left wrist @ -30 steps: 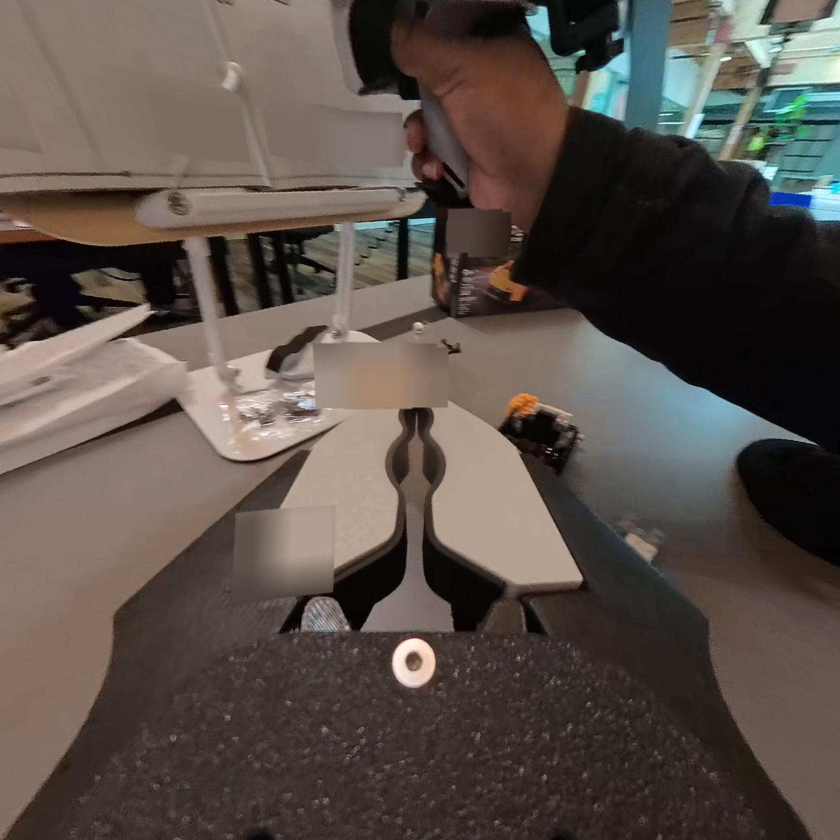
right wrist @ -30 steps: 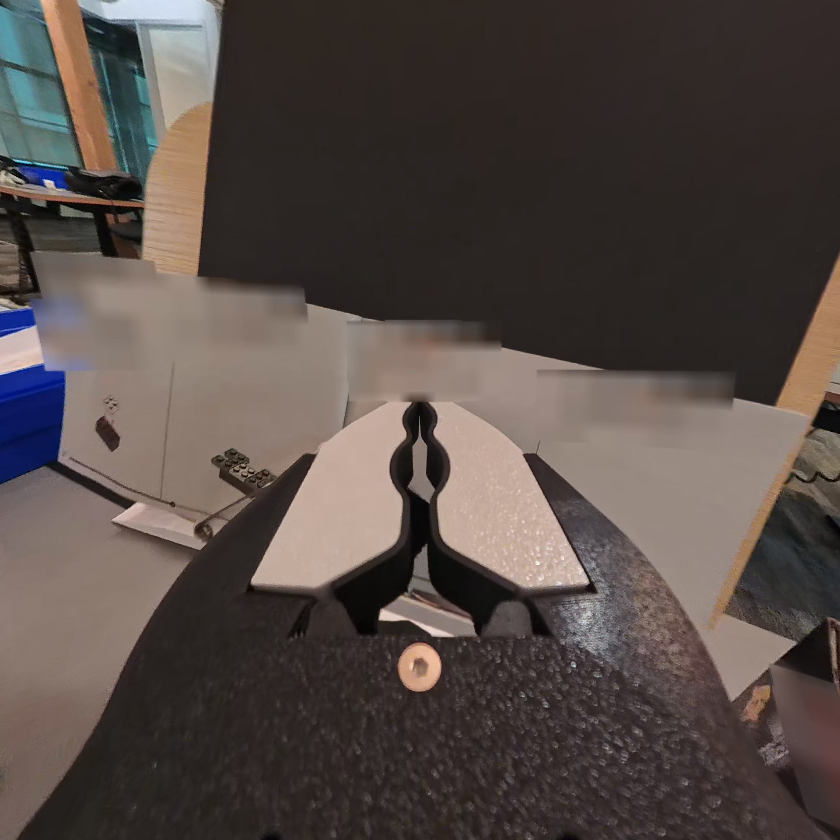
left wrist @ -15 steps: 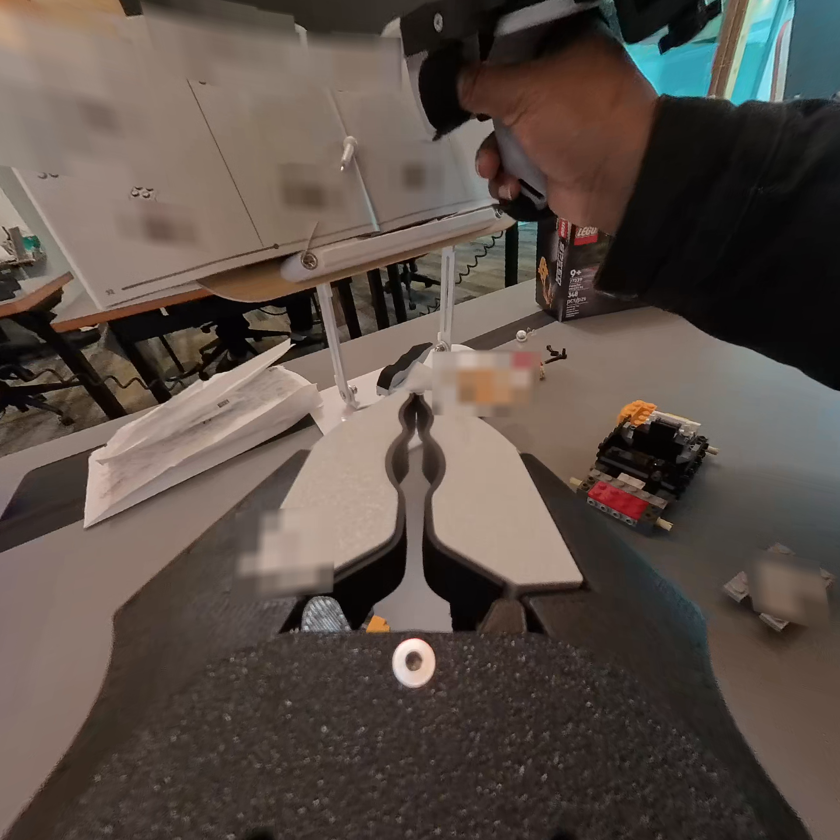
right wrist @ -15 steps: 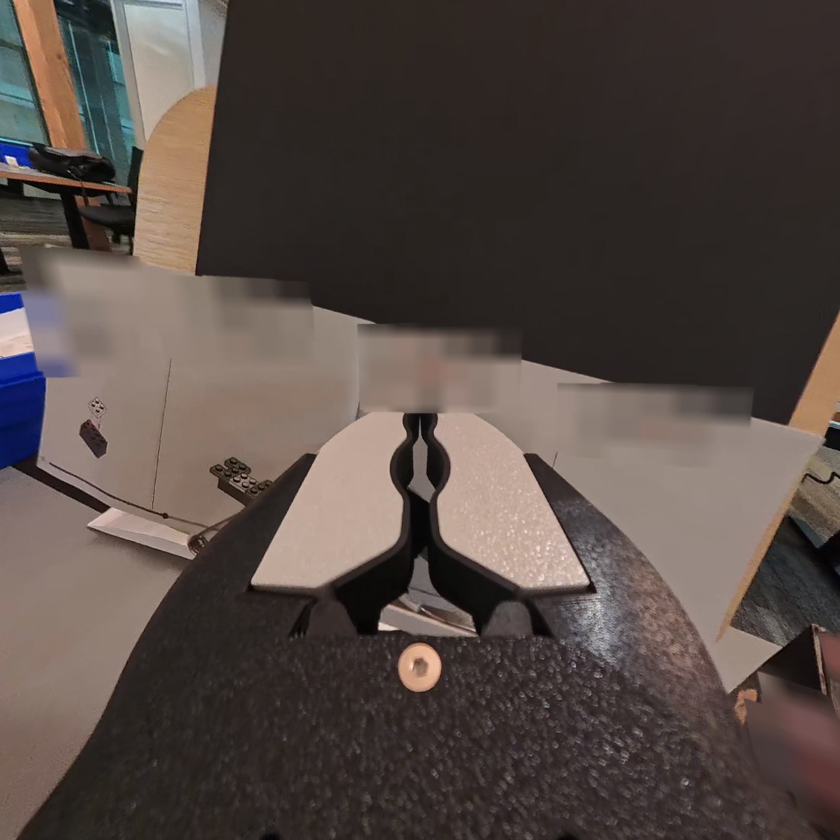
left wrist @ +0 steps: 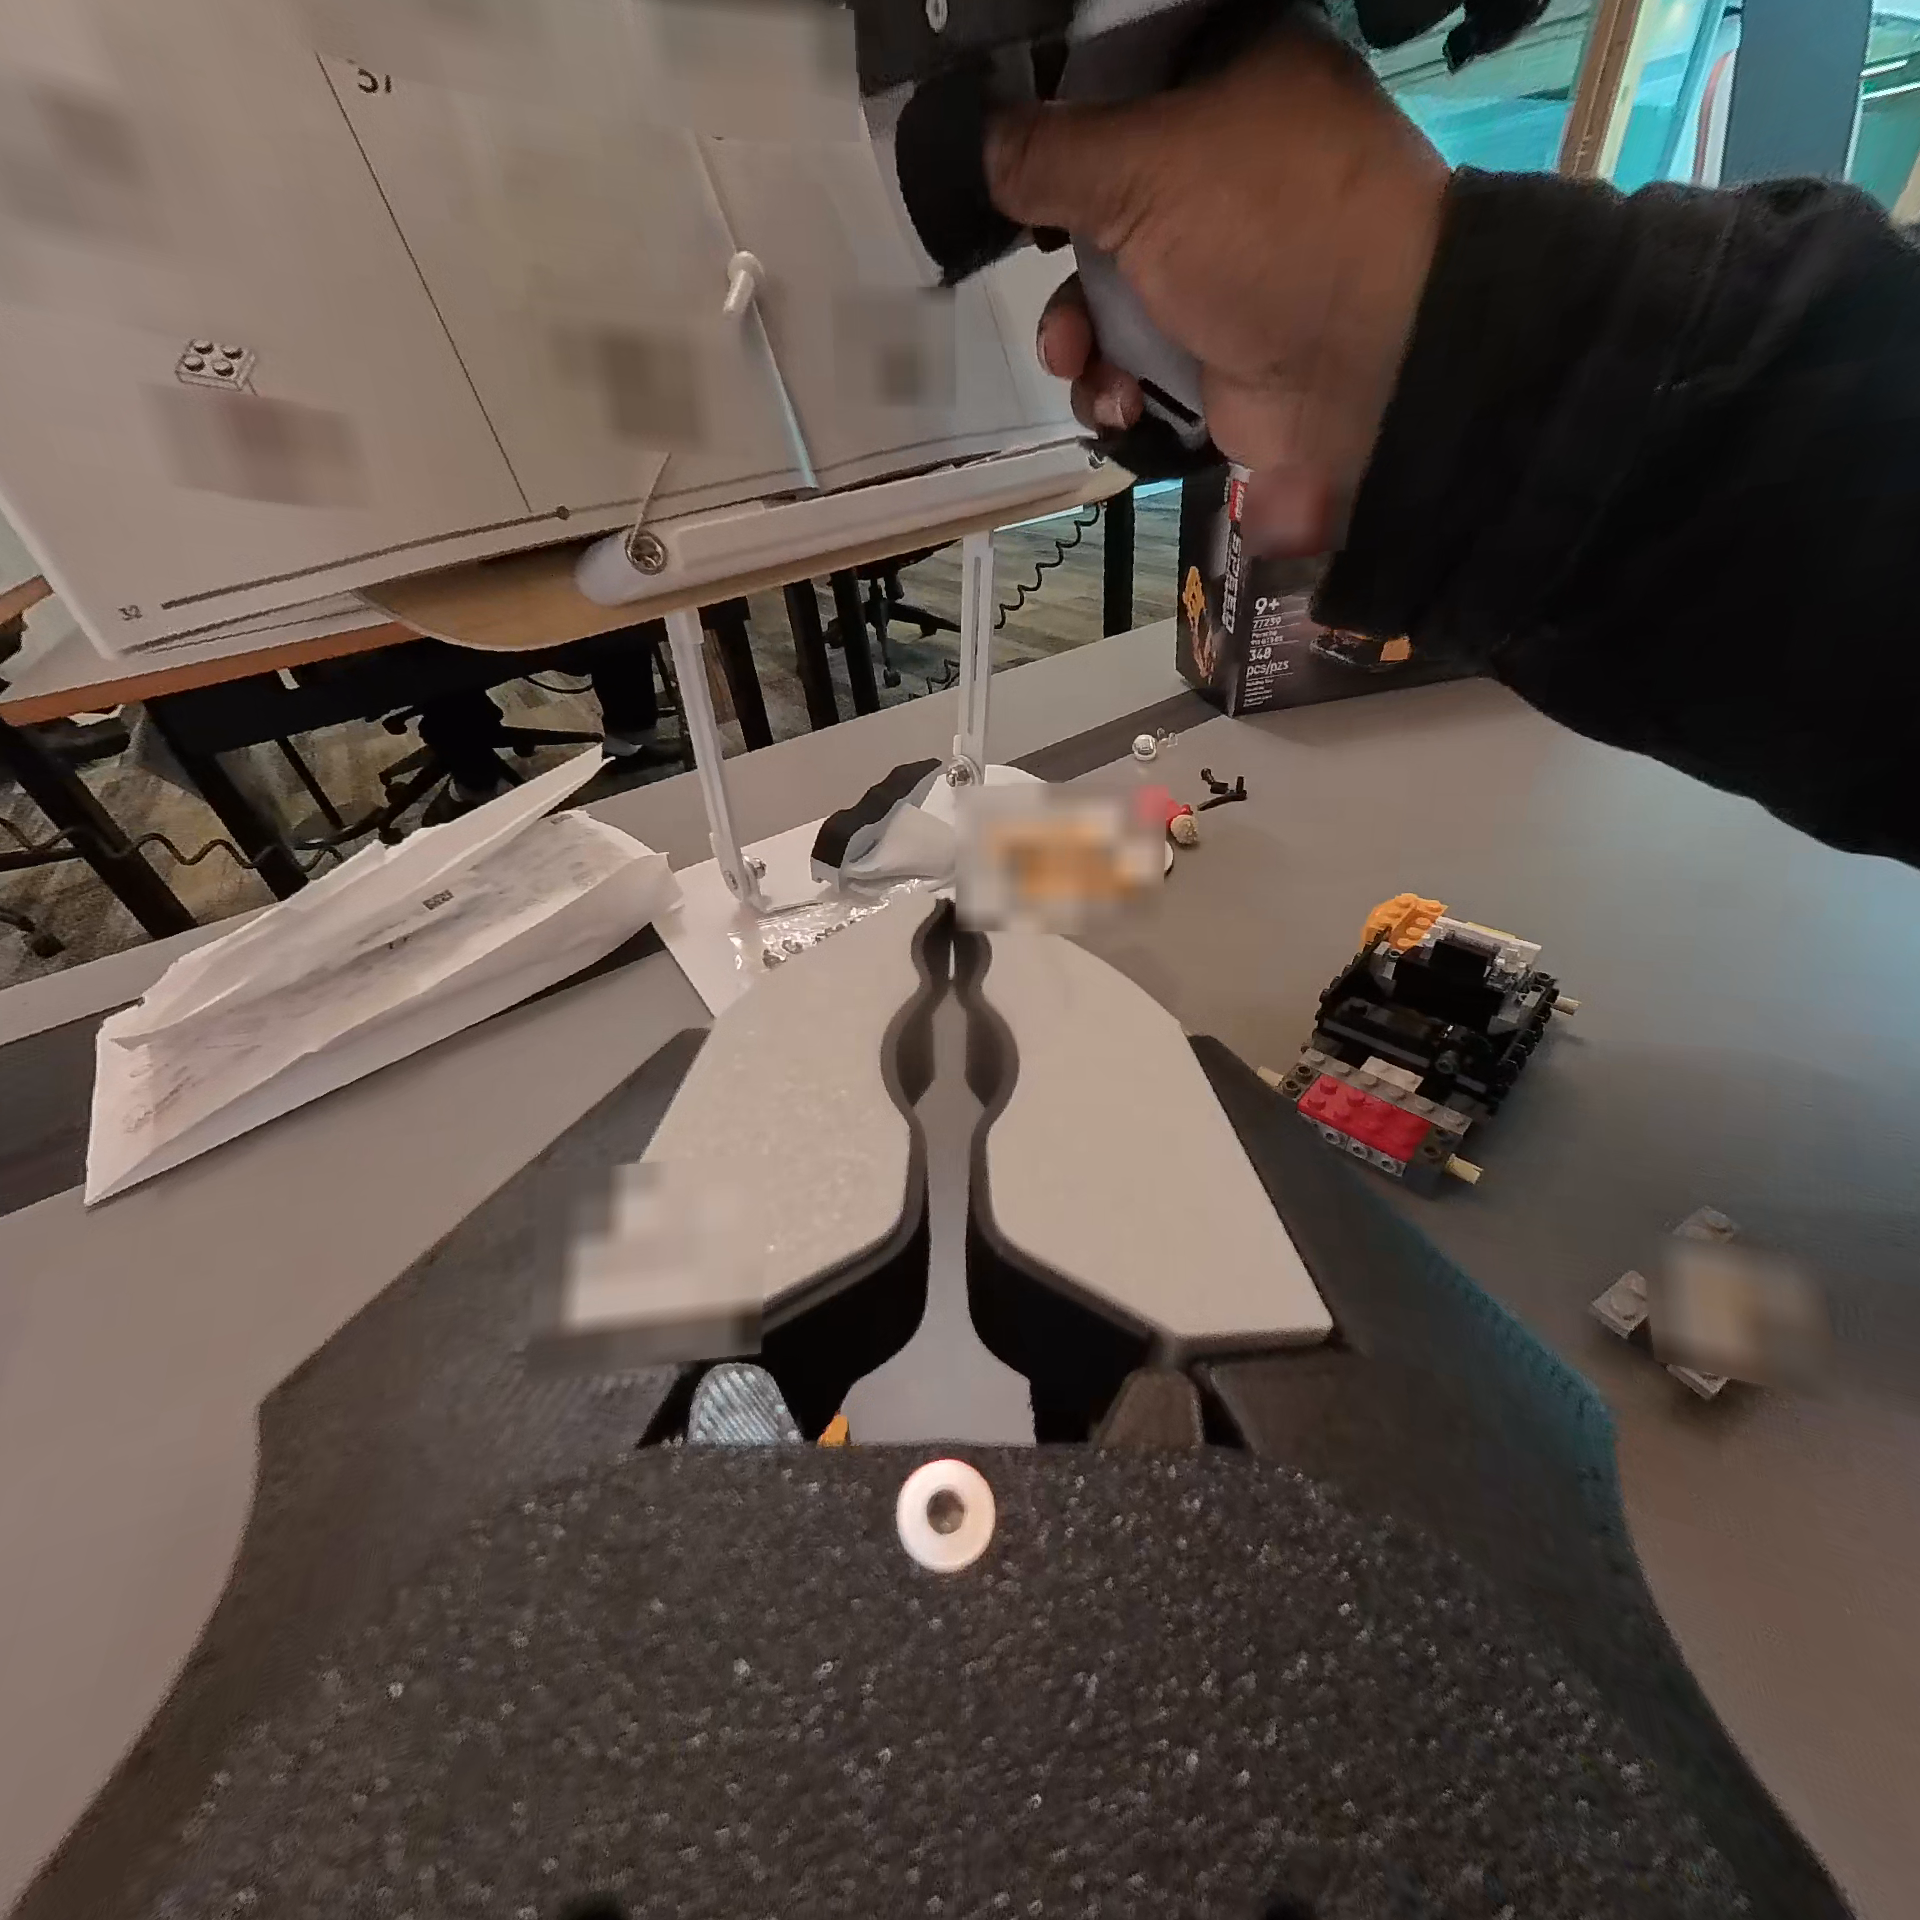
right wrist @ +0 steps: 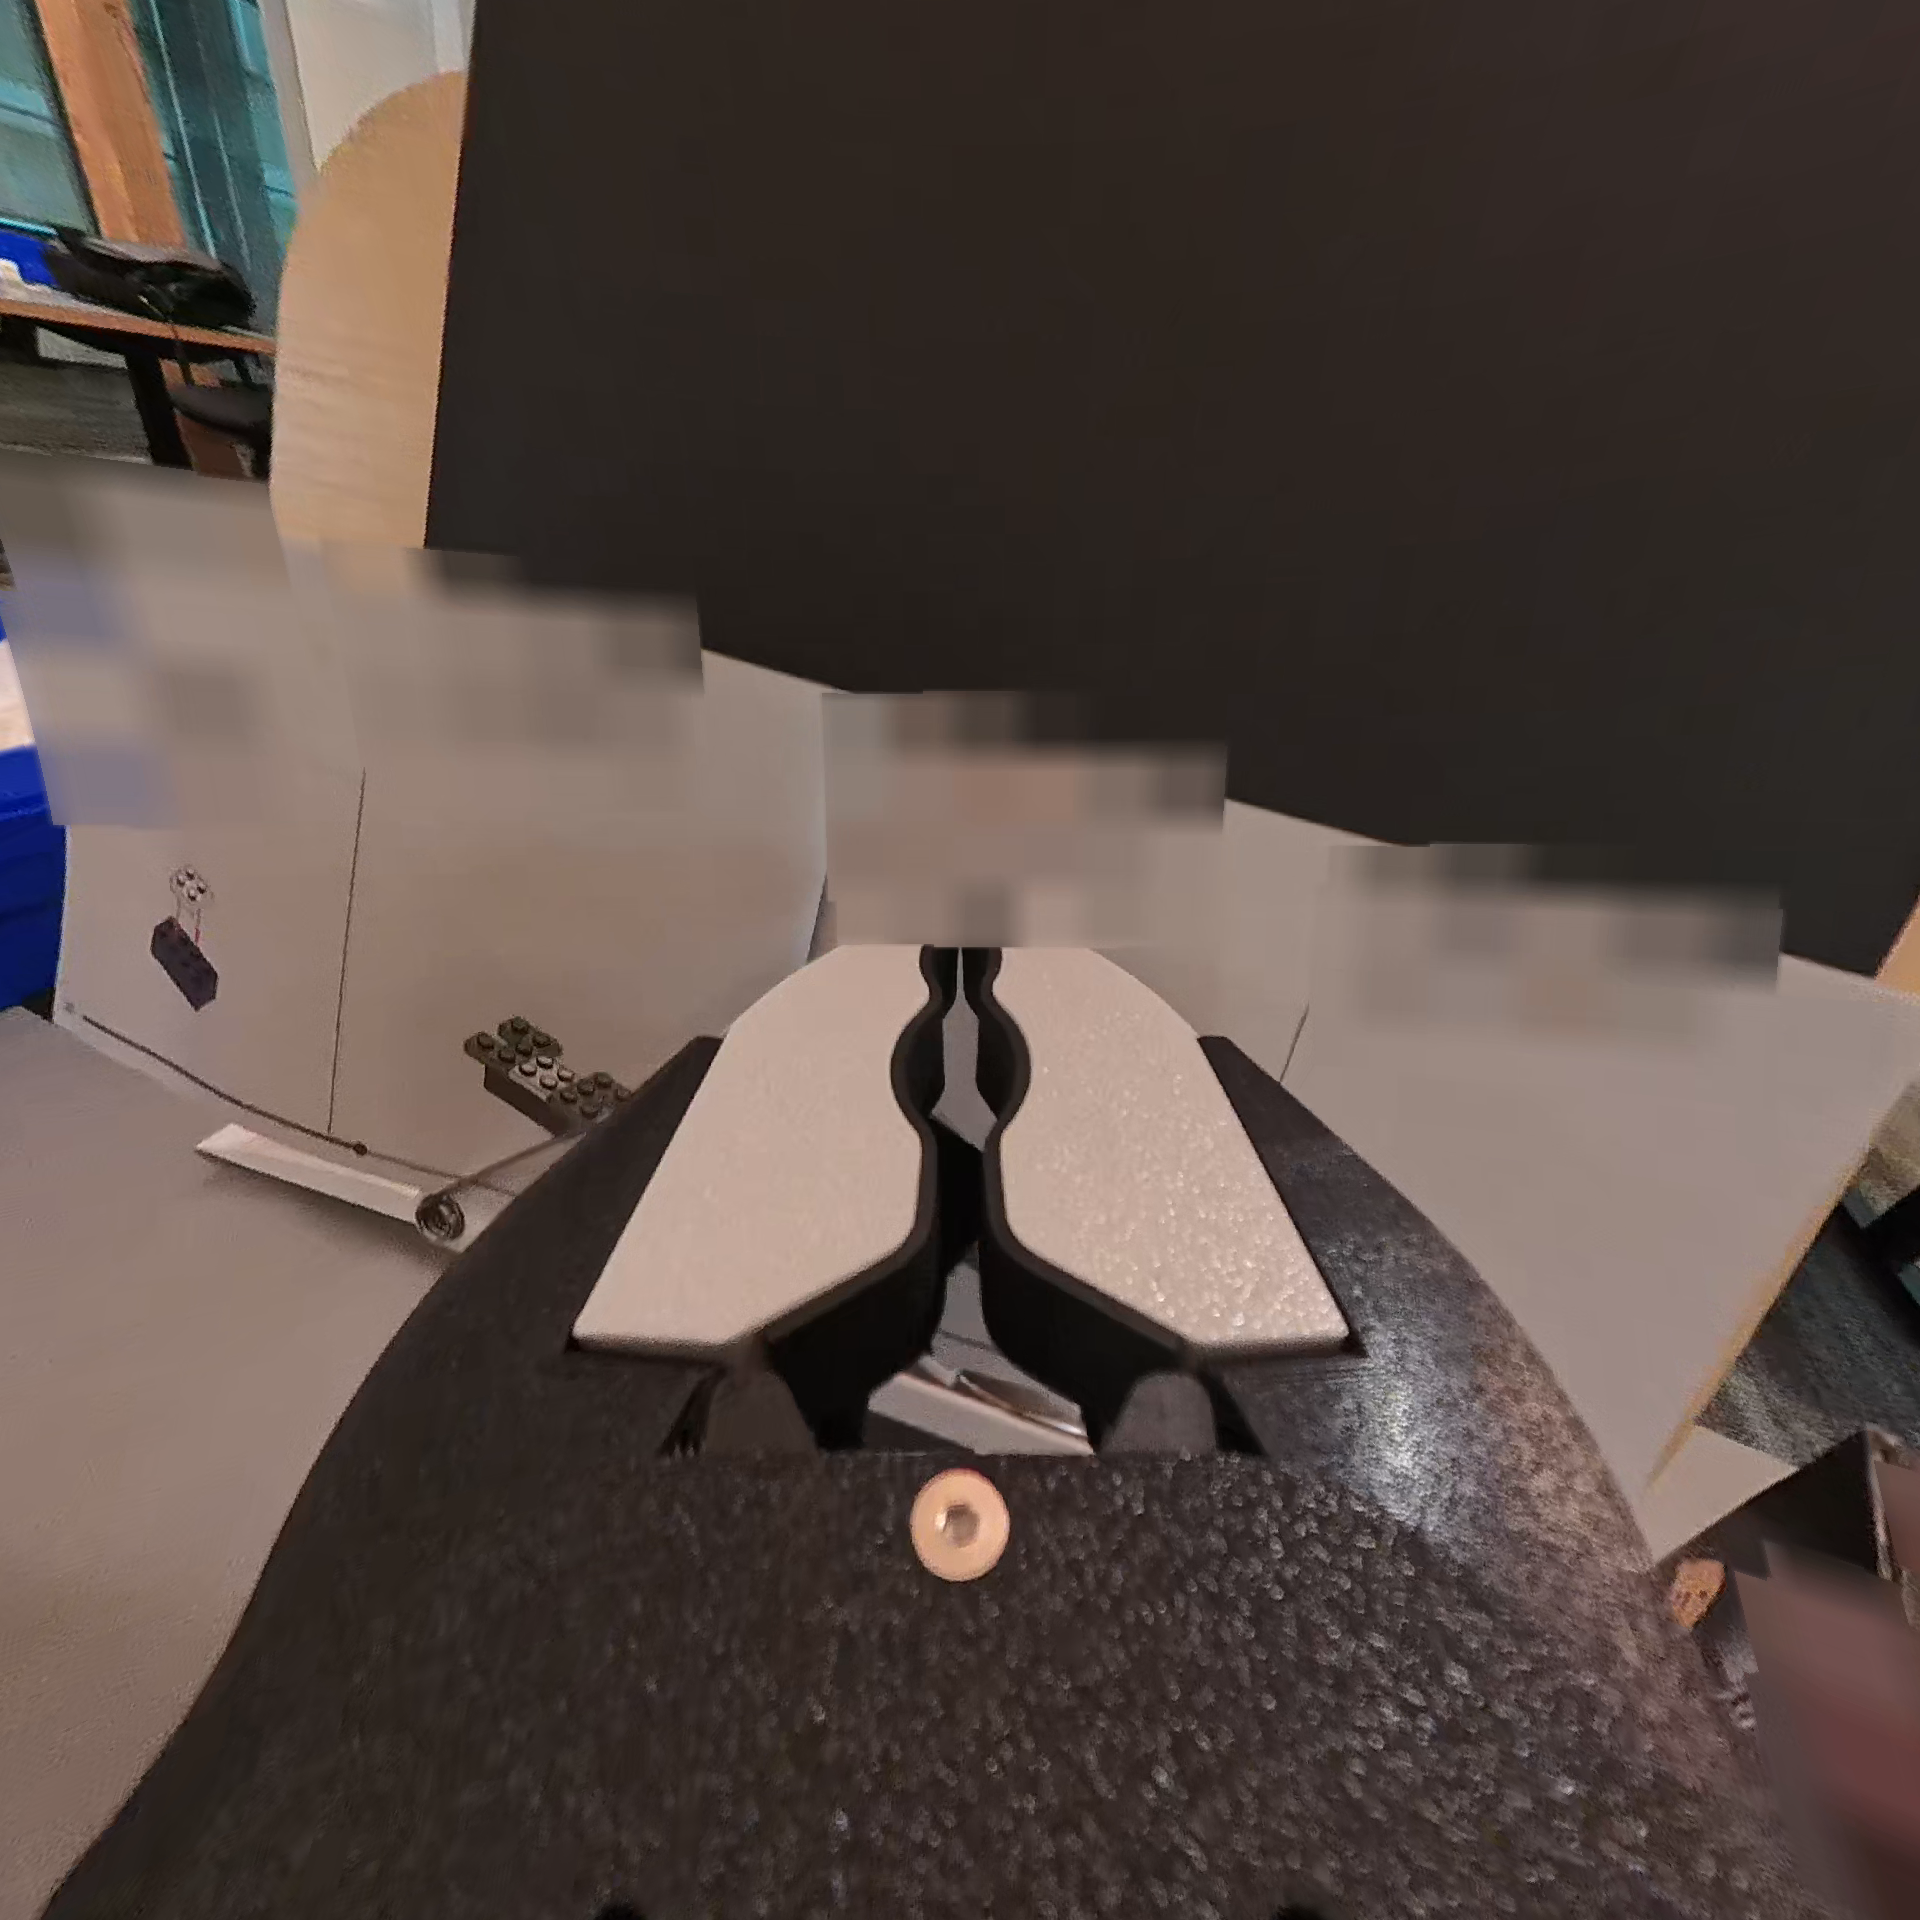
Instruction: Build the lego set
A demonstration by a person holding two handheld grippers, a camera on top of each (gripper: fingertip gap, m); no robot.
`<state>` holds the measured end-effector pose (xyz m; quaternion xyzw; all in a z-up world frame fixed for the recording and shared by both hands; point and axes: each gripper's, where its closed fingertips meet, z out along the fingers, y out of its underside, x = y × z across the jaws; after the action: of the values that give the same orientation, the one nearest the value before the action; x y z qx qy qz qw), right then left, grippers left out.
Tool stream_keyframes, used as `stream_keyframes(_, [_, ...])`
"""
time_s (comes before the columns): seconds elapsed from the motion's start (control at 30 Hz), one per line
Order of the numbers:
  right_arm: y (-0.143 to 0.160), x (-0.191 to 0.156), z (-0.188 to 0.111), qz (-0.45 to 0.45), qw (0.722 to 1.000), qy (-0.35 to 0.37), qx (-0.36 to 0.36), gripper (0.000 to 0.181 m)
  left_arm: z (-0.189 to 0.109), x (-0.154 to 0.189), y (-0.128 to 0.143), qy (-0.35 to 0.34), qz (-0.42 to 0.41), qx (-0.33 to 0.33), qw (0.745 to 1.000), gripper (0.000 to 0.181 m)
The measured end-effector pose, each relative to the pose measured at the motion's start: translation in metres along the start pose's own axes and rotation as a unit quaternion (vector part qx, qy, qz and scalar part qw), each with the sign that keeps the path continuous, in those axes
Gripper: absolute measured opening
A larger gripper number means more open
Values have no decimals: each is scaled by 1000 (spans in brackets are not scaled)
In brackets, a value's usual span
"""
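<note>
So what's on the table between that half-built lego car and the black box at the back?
In the left wrist view, mostly bare grey table separates the half-built car from the box; a few tiny loose parts lie off to the left.

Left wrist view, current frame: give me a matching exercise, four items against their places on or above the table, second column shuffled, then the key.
Items
1. partly built lego car
2. instruction booklet
3. lego box
4. white paper bags

Places
A. far edge of the table, below the person's hand
B. flat on the table, left of the gripper
C. propped on the raised stand, upper left
D. on the table, right of the gripper

Pairs: 1-D, 2-C, 3-A, 4-B
</note>
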<state>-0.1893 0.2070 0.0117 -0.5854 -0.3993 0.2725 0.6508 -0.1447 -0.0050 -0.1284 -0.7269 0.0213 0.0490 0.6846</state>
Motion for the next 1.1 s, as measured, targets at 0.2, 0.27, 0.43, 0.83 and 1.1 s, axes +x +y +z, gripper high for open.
stream_keyframes(0.2, [27,-4,-3,5,1000,-3,-19,1,1,1,2,5,-3,-3,1000,0])
stream_keyframes(0.27, [33,-5,-4,6,1000,-3,-22,1,1,2,2,7,-3,-4,1000,0])
stream_keyframes(0.43, [44,-5,-8,10,1000,-3,-28,2,2,3,4,10,-5,-8,1000,0])
stream_keyframes(0.83, [70,-1,-22,12,999,3,-33,2,3,5,8,19,-12,-16,1000,0])
stream_keyframes(1.1, [72,4,-23,15,999,9,-35,2,2,0,4,6,-17,-8,1000,0])
